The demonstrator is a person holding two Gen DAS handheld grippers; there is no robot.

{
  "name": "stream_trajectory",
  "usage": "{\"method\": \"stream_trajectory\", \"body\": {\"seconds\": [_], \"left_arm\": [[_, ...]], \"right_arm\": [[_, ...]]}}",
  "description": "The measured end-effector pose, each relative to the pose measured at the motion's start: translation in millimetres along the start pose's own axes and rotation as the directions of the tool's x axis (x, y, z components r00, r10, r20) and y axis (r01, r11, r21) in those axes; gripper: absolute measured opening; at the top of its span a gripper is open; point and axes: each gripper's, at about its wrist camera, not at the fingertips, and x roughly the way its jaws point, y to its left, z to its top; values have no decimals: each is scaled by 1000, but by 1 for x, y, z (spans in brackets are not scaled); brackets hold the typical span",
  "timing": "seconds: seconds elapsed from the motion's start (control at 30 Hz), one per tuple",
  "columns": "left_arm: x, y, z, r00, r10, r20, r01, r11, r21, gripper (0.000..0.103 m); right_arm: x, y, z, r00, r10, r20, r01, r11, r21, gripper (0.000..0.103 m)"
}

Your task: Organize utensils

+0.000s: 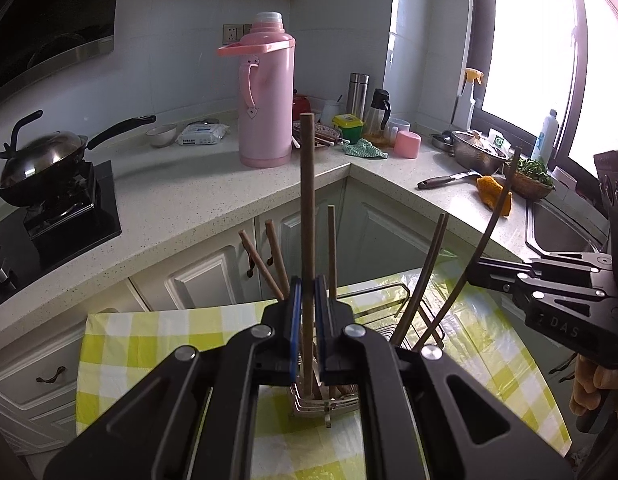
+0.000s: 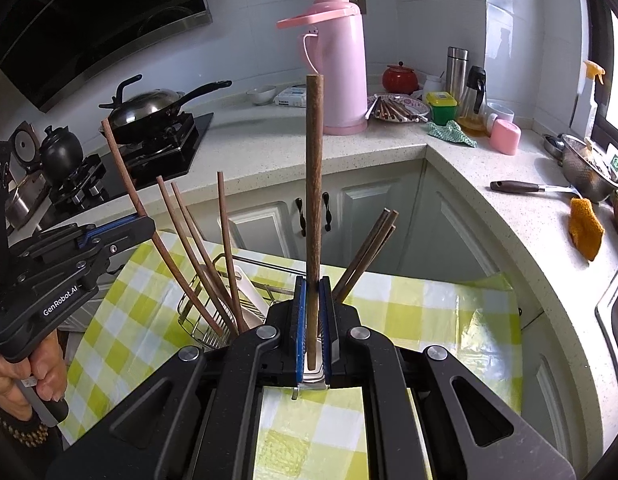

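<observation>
**Both grippers hold a chopstick over the wire rack**

The left gripper [image 1: 308, 300] has its fingers [image 1: 295, 320] clenched on a brown chopstick [image 1: 307, 200] that stands upright, its lower end down inside the metal wire rack [image 1: 383, 292]. The right gripper [image 2: 313, 304] grasps a second chopstick [image 2: 314, 168] the same way, also upright. Other chopsticks [image 2: 197, 240] lean in the rack, which sits on a yellow checked cloth [image 2: 409, 304] covering the worktop. More lie on a plate [image 2: 397, 110] beside the pink thermos [image 2: 341, 60].

white tiled walls [image 1: 181, 20], speckled l-shaped countertop [image 1: 181, 196], white cabinets [image 2: 373, 216] beneath, black range hood [image 2: 89, 12], bright window [image 1: 529, 40] flooding daylight at right.
</observation>
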Motion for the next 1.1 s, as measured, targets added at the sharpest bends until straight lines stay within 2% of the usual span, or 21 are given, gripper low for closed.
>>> {"method": "stream_trajectory", "body": {"seconds": [0.27, 0.33, 0.37, 0.4, 0.43, 0.53, 0.7, 0.83, 0.97, 1.1], "left_arm": [[22, 1, -12, 998, -4, -59, 3, 1000, -16, 6], [31, 3, -14, 997, -1, -81, 0, 1000, -18, 7], [34, 3, -15, 996, 5, -88, -7, 1000, -18, 16], [36, 3, -16, 996, 6, -90, -8, 1000, -19, 31], [37, 3, -16, 996, 6, -86, -7, 1000, -16, 34], [36, 3, -16, 997, 17, -78, -17, 1000, -10, 36], [19, 5, -16, 999, 12, -37, -12, 1000, -20, 36], [-4, 4, -27, 1000, -14, -3, 14, 999, -37, 40], [-25, 1, -50, 1000, -19, 19, 20, 999, -45, 43], [-41, -6, -80, 999, -35, 27, 37, 997, -61, 52]], "right_arm": [[35, -5, -15, 996, 18, -85, -16, 1000, 22, 8], [43, -8, -16, 997, 14, -81, -11, 999, 39, 10], [46, -9, -16, 997, 11, -80, -7, 999, 41, 10], [50, -11, -16, 996, 9, -83, -6, 999, 46, 12], [51, -12, -17, 997, 9, -81, -5, 999, 51, 18], [48, -16, -19, 999, -12, -45, 14, 999, 48, 51], [30, -23, -21, 999, -28, 19, 27, 998, 64, 56], [9, -25, -32, 996, -49, 77, 44, 997, 66, 66], [-7, -23, -58, 991, -68, 119, 59, 995, 78, 73], [-18, -20, -90, 983, -101, 153, 87, 991, 98, 74]]}}
